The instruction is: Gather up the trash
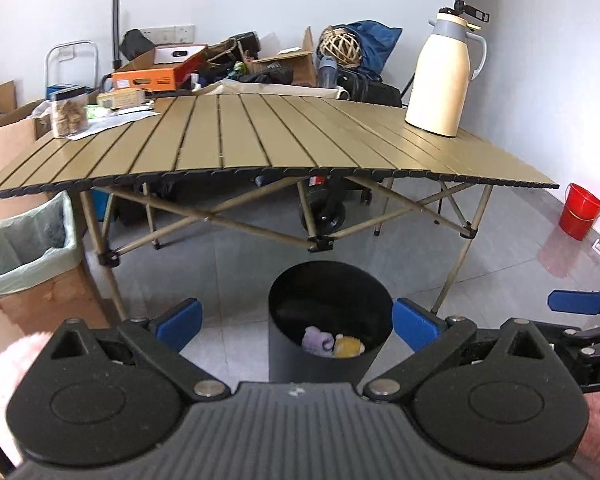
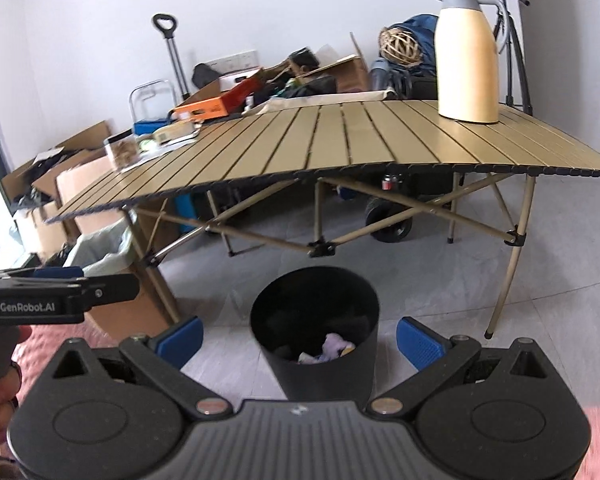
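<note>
A black round bin point(image 1: 330, 280) stands on the floor in front of the table; it also shows in the right wrist view point(image 2: 315, 280). Inside lie a purple crumpled piece point(image 1: 317, 340) and a yellow one point(image 1: 348, 347); the purple piece point(image 2: 335, 344) shows in the right view too. My left gripper point(image 1: 298, 325) is open and empty above the bin, blue pads point(image 1: 180, 323) wide apart. My right gripper point(image 2: 299, 340) is open and empty above the bin. The right gripper's fingertip point(image 1: 576, 302) shows at the left view's edge.
A tan slatted folding table point(image 1: 260, 140) holds a cream thermos jug point(image 1: 444, 76), a clear jar point(image 1: 68, 112) and papers. A lined cardboard box point(image 1: 28, 248) stands left, a red bucket point(image 1: 582, 210) right. Clutter lies behind the table.
</note>
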